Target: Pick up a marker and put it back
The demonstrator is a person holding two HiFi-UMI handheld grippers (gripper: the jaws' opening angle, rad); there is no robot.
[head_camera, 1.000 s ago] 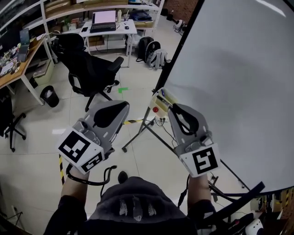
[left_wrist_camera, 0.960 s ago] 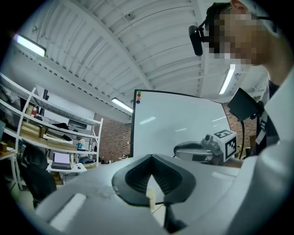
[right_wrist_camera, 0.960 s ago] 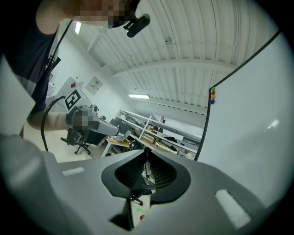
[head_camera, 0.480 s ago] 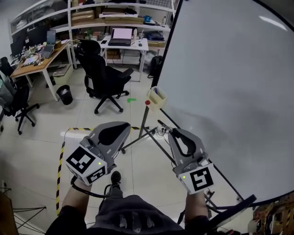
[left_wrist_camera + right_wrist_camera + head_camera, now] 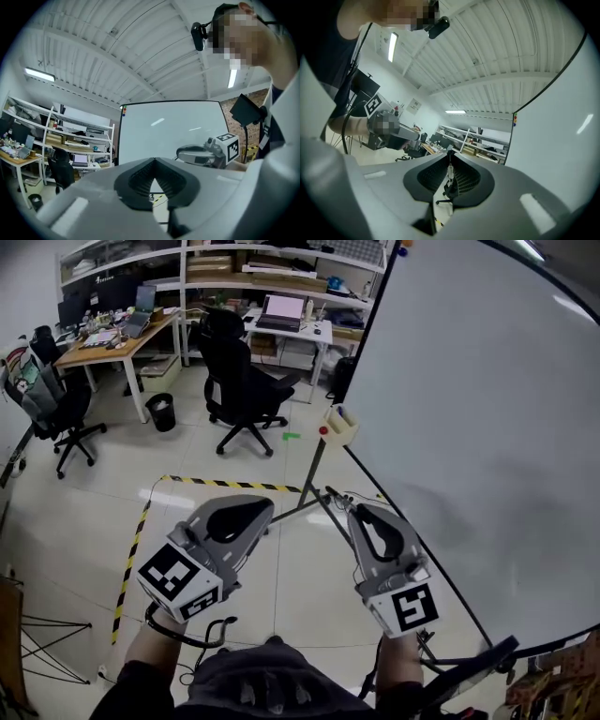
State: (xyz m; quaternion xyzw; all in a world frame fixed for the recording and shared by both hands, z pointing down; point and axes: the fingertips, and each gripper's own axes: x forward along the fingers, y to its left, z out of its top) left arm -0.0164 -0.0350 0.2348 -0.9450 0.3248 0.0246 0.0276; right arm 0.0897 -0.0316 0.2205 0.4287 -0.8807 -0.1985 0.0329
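right gripper [image 5: 450, 157] clamped on my marker [image 5: 450, 171], likely light, stiff, slick, best held mid-barrel; left gripper [image 5: 154, 159] closed, empty.

whiteboard [image 5: 487, 427] is standing at right, holder box [image 5: 341, 425] hanging at its left edge. left gripper [image 5: 263, 511] and right gripper [image 5: 361, 513] are sitting side by side up front, right one nearer the board's lower edge. office chair [image 5: 242, 390] is standing beyond the floor tape [image 5: 234, 485], desk [image 5: 305, 334] with laptop [image 5: 284, 310] behind it, shelving [image 5: 234, 263] behind that. second desk [image 5: 112, 338], side chair [image 5: 56, 404] and bin [image 5: 161, 412] are sitting far left.
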